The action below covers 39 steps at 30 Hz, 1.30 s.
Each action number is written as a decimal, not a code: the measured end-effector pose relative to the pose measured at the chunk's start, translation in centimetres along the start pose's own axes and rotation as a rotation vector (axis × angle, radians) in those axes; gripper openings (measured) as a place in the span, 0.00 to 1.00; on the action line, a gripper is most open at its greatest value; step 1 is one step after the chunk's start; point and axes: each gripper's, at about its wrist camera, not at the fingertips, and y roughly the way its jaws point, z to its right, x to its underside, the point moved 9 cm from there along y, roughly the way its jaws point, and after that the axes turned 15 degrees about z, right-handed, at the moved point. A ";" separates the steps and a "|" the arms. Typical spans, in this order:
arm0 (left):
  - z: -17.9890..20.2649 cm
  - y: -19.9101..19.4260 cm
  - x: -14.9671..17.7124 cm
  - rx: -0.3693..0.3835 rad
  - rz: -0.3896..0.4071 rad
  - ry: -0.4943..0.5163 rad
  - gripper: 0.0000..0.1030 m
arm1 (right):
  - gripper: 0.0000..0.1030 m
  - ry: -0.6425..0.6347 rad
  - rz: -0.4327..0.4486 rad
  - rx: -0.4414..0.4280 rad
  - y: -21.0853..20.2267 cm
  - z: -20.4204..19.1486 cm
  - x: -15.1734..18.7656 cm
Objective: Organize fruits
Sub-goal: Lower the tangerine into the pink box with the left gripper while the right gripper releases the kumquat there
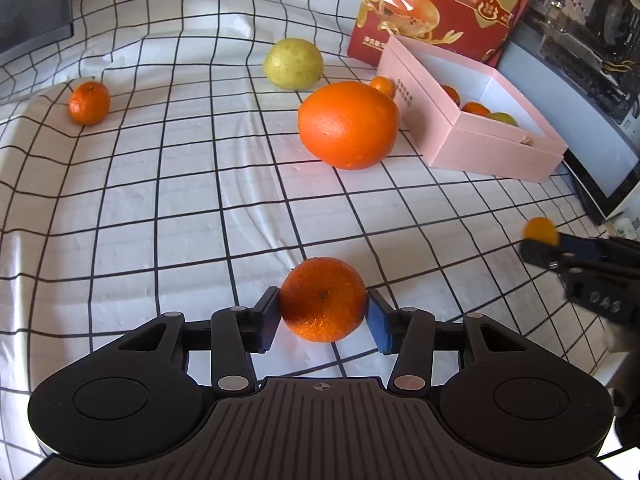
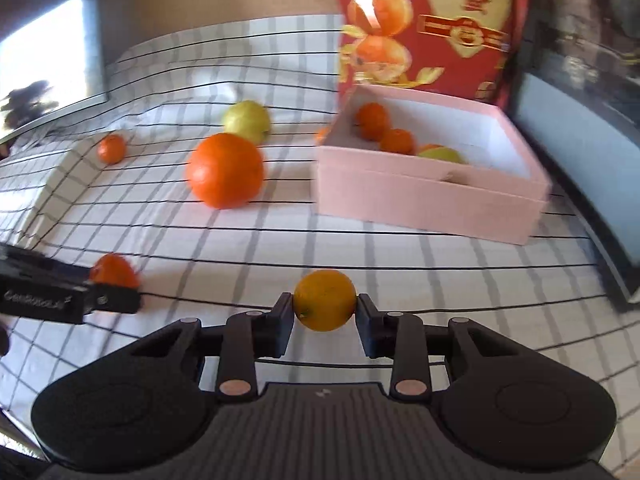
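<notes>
Jaws of the left gripper [image 1: 322,312] are pinched on a dimpled orange mandarin [image 1: 322,299] and those of the right gripper [image 2: 325,312] on a small yellow-orange citrus [image 2: 324,300], both held above the checked tabletop [image 1: 160,200]; either round fruit could be squeezed out sideways before the pink cardboard box [image 2: 424,204] is reached.

Fruit [image 1: 349,125] and pink box [image 1: 496,148] on checked cloth [image 1: 160,208]

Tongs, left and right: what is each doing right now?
Left tongs: closed on a round orange mandarin.
Right tongs: closed on a small yellow-orange round citrus fruit.
</notes>
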 end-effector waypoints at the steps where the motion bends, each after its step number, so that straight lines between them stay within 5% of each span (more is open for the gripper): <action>1: 0.1 0.0 -0.1 -0.007 -0.002 0.009 0.49 | 0.32 0.002 -0.003 0.017 -0.2 0.6 0.0; 10: 7.4 0.9 -4.9 0.232 0.079 0.064 0.49 | 0.32 0.016 -0.039 0.155 -2.1 5.7 0.2; 18: 12.1 4.3 -15.3 0.280 0.261 0.109 0.49 | 0.32 0.057 0.046 0.222 -2.8 9.2 -5.1; 22: 13.0 8.4 -17.6 0.354 0.162 -0.013 0.49 | 0.32 0.085 0.091 0.227 -2.8 10.1 -7.7; 31: 12.3 9.2 -17.4 0.367 0.194 -0.018 0.49 | 0.32 0.060 0.132 0.203 -1.2 10.0 -11.8; 39: 6.4 4.3 -11.5 0.282 0.147 -0.028 0.49 | 0.32 0.055 0.080 0.168 3.4 10.6 -14.4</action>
